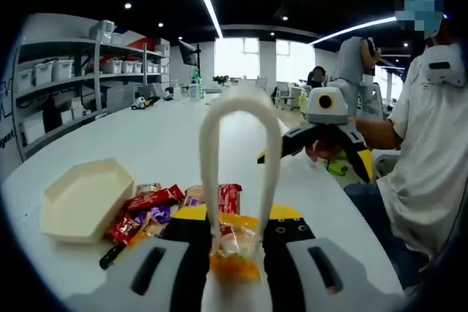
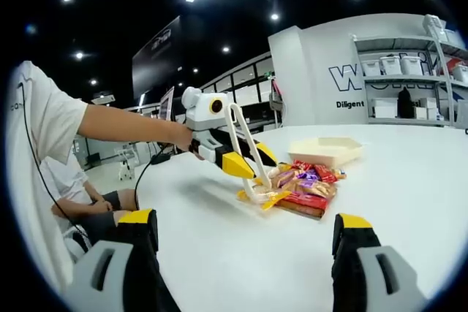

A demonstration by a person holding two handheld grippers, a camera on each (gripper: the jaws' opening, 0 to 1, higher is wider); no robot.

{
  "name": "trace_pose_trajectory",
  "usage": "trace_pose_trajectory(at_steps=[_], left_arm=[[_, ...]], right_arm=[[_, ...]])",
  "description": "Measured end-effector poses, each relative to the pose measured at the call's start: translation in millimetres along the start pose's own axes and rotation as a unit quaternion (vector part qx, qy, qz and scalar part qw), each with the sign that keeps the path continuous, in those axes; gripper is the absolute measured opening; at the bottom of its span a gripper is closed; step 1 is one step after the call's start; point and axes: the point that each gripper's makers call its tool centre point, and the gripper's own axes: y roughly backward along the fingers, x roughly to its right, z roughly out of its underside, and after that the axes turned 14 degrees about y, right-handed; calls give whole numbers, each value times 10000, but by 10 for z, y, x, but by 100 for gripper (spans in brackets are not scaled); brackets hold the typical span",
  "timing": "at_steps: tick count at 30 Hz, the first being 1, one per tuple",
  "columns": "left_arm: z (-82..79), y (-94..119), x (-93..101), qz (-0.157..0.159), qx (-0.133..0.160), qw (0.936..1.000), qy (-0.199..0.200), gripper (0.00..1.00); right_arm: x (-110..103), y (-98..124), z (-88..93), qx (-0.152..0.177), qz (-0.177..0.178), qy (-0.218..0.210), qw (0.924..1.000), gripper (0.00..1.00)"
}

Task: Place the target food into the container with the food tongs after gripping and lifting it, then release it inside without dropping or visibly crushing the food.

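On the white tabletop (image 1: 153, 144) of the left gripper view, lies a heap of wrapped snacks (image 1: 164, 210) in red, purple and gold foil, spread just right of a cream hexagonal plastic tray (image 1: 84, 199) and touching its near corner or close to it; rises from between the black-and-yellow jaws of the left gripper (image 1: 235, 242) a pair of white plastic food tongs (image 1: 240, 151), looped end up and away from the camera, arms running down between the jaws; sits at the tong tips, low in the view, an orange-yellow wrapped snack (image 1: 234, 250), pinched between the two arms and lying at the near edge of the heap, outside the tray; presses inward on the tongs, jaws narrowed to the width of the arms; hangs further off to the right the right gripper (image 1: 329, 140), black fingers with yellow tips spread wide, held by a hand, beside a person in a white shirt (image 1: 431, 144); stands along the far left a grey shelf rack with white storage bins (image 1: 66, 71). Across the right gripper view, shows the same table (image 2: 409, 180) with the tray (image 2: 325, 150) beyond the heap (image 2: 307, 184); leans down onto the heap's near side the left gripper (image 2: 245, 162), gripping the tongs (image 2: 245, 155), whose tips meet the orange-yellow snack (image 2: 265, 199) low against the table surface; stand at the bottom corners the right gripper's own jaws (image 2: 245, 253), far apart and holding nothing.
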Motion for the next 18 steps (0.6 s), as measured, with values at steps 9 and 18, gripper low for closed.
trace_pose_trajectory(at_steps=[9,18], left_arm=[[75,-75,47,-85,-313,9995,-70,25],[148,-145,69,-227,-742,9969,136,25]], right_arm=[[-5,14,-9,37,1,-49,10000,98],[-3,-1,-9,45,-7,-106,9999,96]])
